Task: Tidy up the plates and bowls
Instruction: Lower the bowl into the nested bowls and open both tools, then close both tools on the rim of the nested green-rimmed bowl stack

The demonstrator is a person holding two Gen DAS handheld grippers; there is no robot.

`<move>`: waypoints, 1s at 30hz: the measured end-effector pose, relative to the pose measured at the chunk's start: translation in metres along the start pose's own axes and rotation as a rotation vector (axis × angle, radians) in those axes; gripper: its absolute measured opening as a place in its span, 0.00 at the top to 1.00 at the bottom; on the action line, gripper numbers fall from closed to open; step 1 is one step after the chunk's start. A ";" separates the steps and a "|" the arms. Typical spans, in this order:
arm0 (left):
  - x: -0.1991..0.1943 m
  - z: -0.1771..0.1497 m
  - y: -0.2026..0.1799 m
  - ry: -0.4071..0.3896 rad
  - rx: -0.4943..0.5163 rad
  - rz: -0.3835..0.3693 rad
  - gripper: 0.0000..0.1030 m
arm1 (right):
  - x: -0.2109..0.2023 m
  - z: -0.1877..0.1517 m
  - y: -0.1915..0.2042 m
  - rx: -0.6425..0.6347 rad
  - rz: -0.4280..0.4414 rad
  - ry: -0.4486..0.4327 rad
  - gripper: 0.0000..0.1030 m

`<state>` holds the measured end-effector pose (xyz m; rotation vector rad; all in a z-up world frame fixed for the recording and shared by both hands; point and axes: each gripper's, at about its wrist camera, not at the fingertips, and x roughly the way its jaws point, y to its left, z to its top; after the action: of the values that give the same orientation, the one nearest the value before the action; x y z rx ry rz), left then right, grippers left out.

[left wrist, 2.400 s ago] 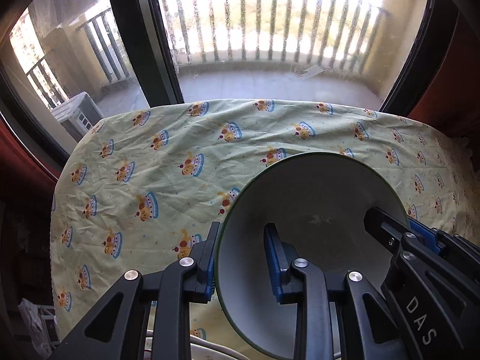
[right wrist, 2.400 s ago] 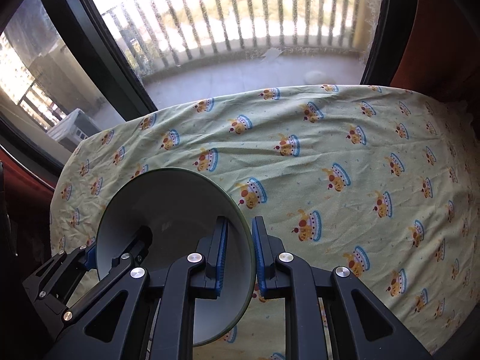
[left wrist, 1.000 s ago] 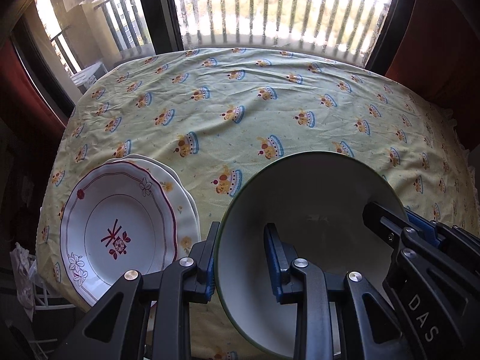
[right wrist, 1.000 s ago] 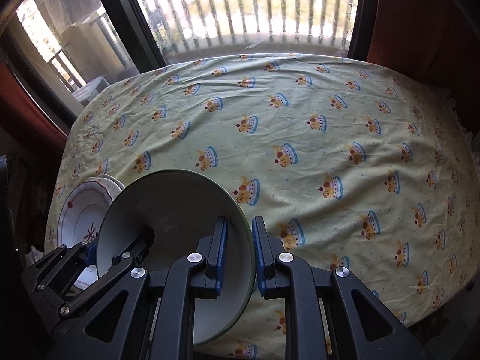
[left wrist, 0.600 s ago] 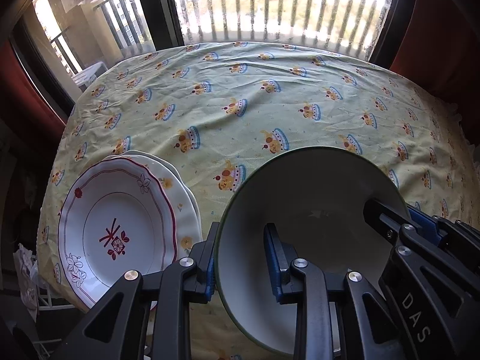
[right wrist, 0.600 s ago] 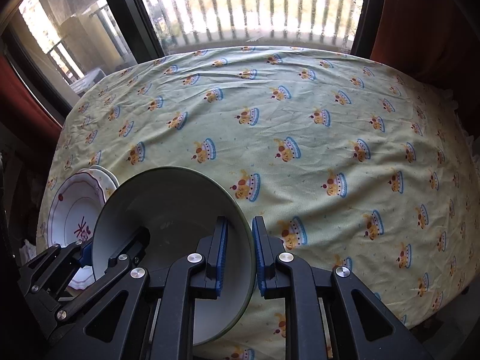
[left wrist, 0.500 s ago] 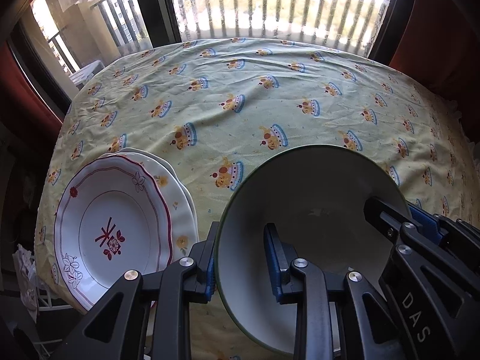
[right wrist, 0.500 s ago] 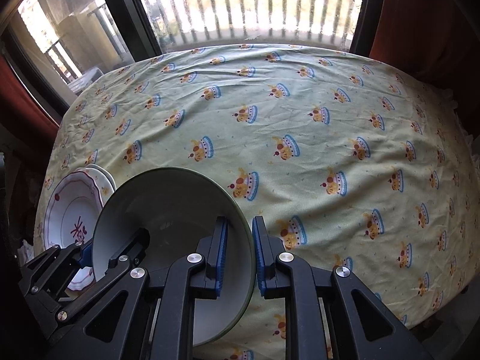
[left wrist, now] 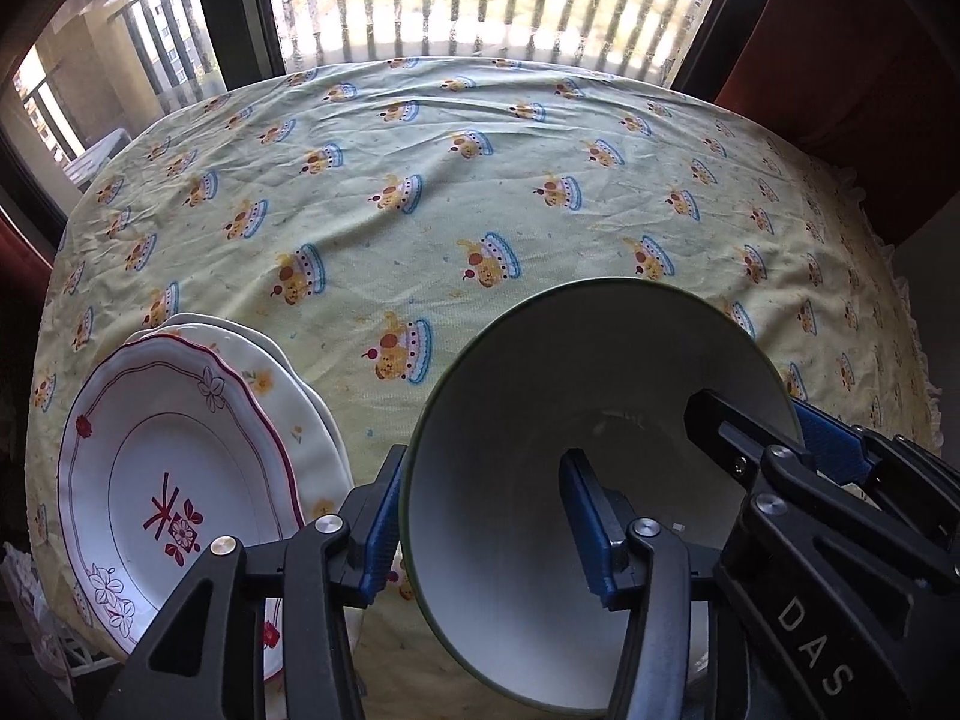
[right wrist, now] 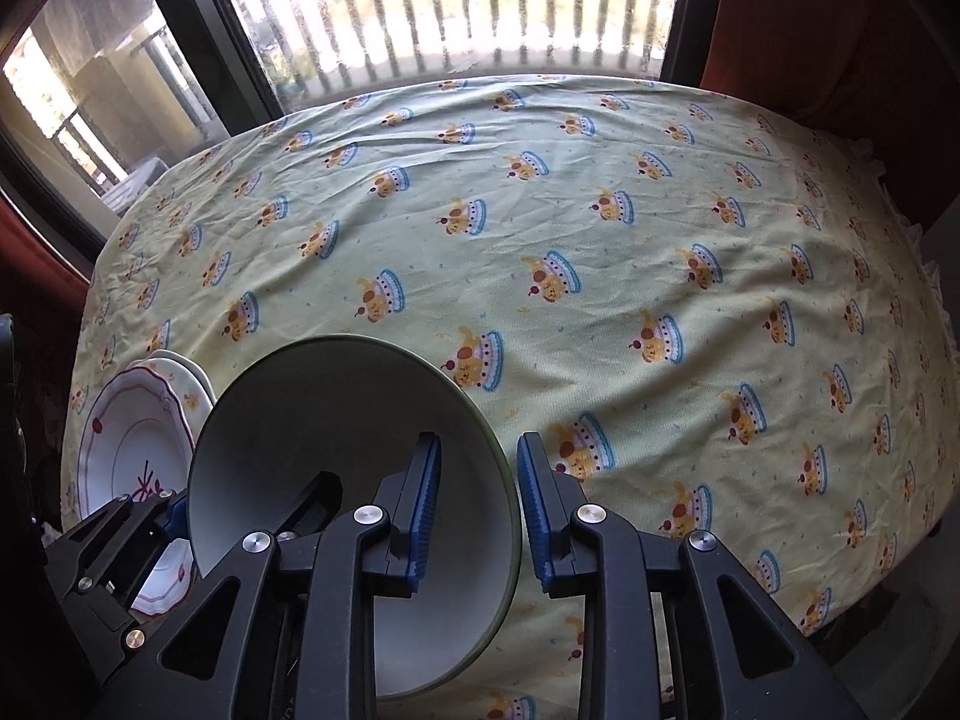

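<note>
A white bowl with a green rim [left wrist: 540, 396] [right wrist: 336, 420] sits low at the near edge of the table, right of the plates. The left gripper [left wrist: 483, 528] [right wrist: 249, 498] straddles the bowl's left rim. Its jaws are opening, and the inner pad stands clear of the wall. The right gripper [right wrist: 480, 510] [left wrist: 750, 420] straddles the right rim, also opening, with its inner pad off the wall. Whether the bowl rests on the cloth is hidden. A stack of white plates with red trim [left wrist: 180, 480] [right wrist: 132, 444] lies at the near left.
The table [left wrist: 480, 180] [right wrist: 600, 240] wears a pale yellow-green cloth printed with small figures. Behind it are a dark window frame [left wrist: 240, 6] and a balcony railing. A red curtain [left wrist: 840, 48] hangs at the right. The cloth's frilled edge drops off on the right.
Both grippers were shut on the bowl's rim; now their jaws have spread and the pads have come off it. The views have tipped slightly further down over the table.
</note>
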<state>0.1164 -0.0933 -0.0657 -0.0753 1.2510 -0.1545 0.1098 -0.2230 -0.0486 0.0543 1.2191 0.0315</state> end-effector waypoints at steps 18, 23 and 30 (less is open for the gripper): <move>0.031 0.006 0.015 0.089 0.063 -0.233 0.39 | -0.001 -0.013 -0.007 0.215 -0.107 0.024 0.28; 0.031 0.005 0.011 0.102 0.061 -0.254 0.40 | 0.004 -0.013 -0.013 0.229 -0.088 0.038 0.27; 0.032 0.004 0.004 0.091 0.031 -0.214 0.39 | 0.016 -0.014 -0.025 0.220 -0.023 0.050 0.28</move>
<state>0.1300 -0.0945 -0.0956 -0.1777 1.3300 -0.3657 0.1020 -0.2469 -0.0697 0.2328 1.2695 -0.1225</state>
